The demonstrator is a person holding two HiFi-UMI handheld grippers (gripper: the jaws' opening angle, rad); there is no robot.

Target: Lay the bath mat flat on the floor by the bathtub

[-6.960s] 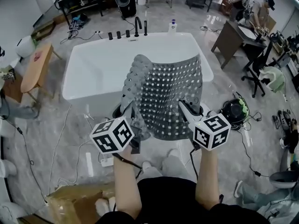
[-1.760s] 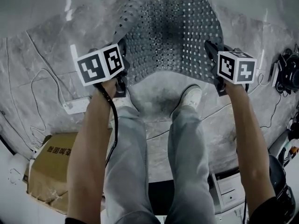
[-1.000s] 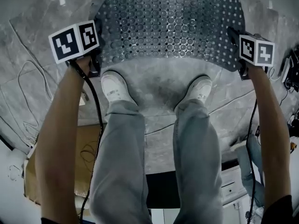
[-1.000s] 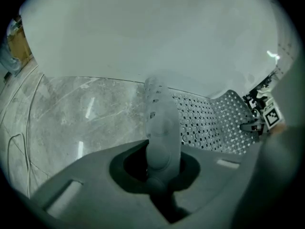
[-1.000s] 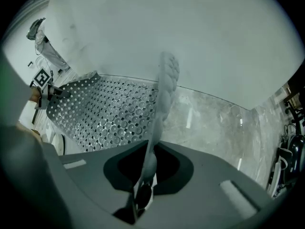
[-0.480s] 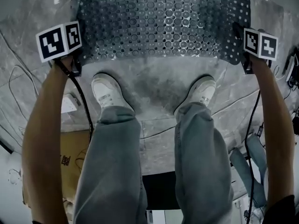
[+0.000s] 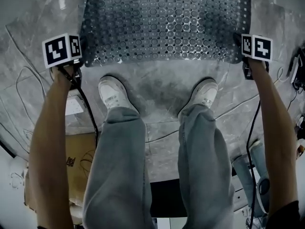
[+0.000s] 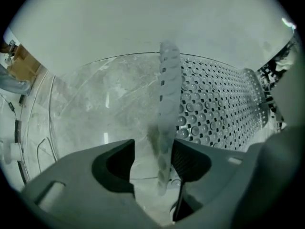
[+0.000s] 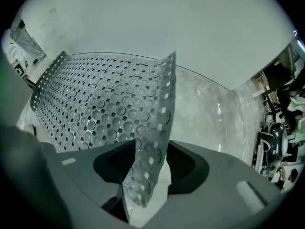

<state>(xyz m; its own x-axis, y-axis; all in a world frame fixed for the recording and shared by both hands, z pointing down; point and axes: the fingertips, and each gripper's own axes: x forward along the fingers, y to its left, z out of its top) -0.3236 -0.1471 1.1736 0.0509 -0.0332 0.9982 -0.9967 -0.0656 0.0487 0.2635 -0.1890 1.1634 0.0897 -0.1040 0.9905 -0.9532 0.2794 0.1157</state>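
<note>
Arms extended straight down, the left gripper [image 8: 153, 159] and right gripper [image 9: 150, 163] point at the floor [image 7: 162, 87]. Their jaws have just opened and stand apart around the bath mat's [image 7: 167, 23] upturned near corners.

Grey marbled floor [image 7: 162, 87] with a cardboard box [image 7: 78, 175] lower left

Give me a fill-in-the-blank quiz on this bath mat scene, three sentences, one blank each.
1. The bath mat lies spread on the ___, just beyond the person's white shoes.
2. A mat corner stands between the jaws of the left tongs and of the right tongs; both tongs are ___ (open or shut).
3. A brown cardboard ___ sits beside the person's left leg.
Missing words: floor; open; box. Both tongs have just been opening.
</note>
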